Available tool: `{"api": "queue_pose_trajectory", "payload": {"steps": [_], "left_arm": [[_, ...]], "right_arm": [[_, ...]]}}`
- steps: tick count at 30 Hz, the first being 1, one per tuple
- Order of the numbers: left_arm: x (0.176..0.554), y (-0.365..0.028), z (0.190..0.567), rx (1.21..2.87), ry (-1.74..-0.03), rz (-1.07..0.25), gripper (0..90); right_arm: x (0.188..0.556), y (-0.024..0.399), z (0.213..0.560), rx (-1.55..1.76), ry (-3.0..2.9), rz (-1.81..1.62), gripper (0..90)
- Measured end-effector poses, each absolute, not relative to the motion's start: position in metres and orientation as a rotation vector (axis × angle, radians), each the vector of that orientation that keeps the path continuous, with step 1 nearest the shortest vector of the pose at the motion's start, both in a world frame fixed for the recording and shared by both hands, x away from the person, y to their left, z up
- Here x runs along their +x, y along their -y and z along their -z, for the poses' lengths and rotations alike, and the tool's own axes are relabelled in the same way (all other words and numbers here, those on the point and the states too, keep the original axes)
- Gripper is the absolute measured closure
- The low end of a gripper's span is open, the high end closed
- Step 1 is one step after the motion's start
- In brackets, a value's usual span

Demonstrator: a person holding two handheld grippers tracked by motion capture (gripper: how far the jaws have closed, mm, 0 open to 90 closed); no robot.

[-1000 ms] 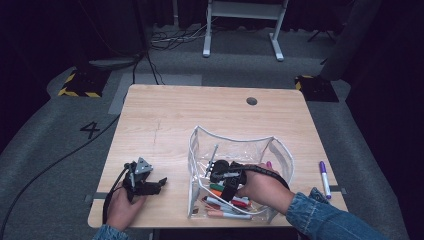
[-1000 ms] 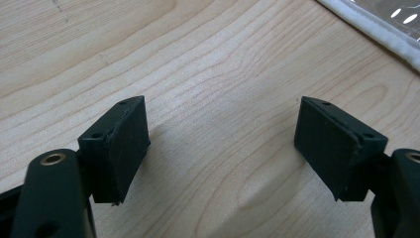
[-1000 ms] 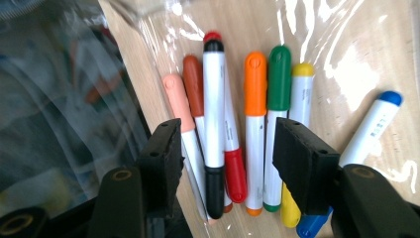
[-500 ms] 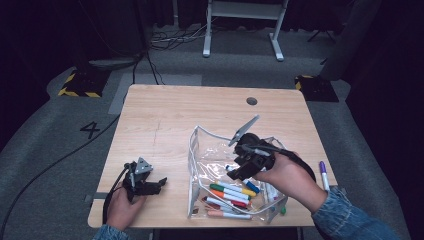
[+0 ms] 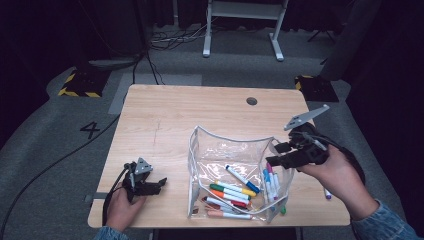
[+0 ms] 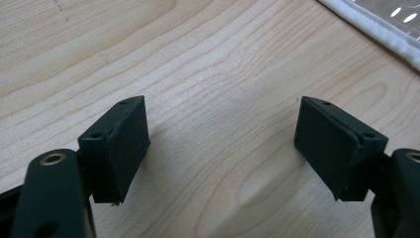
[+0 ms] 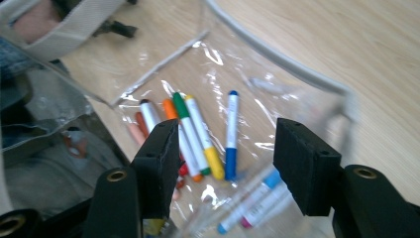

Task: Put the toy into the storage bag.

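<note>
A clear plastic pouch [image 5: 220, 137] stands open at the middle front of the wooden table [image 5: 170, 115], its rim also at the top right of the left gripper view [image 6: 376, 34]. Several coloured markers [image 5: 232, 192] lie inside it; a blue one [image 7: 231, 134] and a green one [image 7: 185, 124] lie below my right jaws. My right gripper [image 5: 280, 155] hovers above the pouch's right edge, open, with nothing between its pads [image 7: 225, 163]. My left gripper [image 5: 157, 182] rests on the table at the front left, open and empty [image 6: 223, 144].
A purple marker [image 5: 327, 194] lies on the table at the right, beside the right hand. A round cable hole [image 5: 252, 101] sits near the far edge. Bare wood stretches across the far and left parts of the table.
The right gripper has come up out of the pouch and swung to the right, above the pouch's right edge. The left gripper has kept still.
</note>
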State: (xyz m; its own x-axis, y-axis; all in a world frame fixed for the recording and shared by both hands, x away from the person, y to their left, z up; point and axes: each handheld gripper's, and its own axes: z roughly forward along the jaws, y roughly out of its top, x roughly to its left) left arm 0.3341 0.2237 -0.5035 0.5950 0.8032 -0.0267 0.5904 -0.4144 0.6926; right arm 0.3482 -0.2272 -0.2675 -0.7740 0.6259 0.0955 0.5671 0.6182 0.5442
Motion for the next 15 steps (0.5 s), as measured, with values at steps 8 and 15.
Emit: {"api": "queue_pose_trajectory", "payload": {"steps": [8, 15], "left_arm": [[0.335, -0.224, 0.503, 2.151, -1.109, -0.411, 21.5], [0.335, -0.224, 0.504, 2.146, -1.113, -0.410, 21.6]], "right_arm": [[0.349, 0.277, 0.280, 1.132, -2.626, -0.874, 44.2], [0.353, 0.318, 0.300, 1.274, -2.539, -0.880, 46.0]]}}
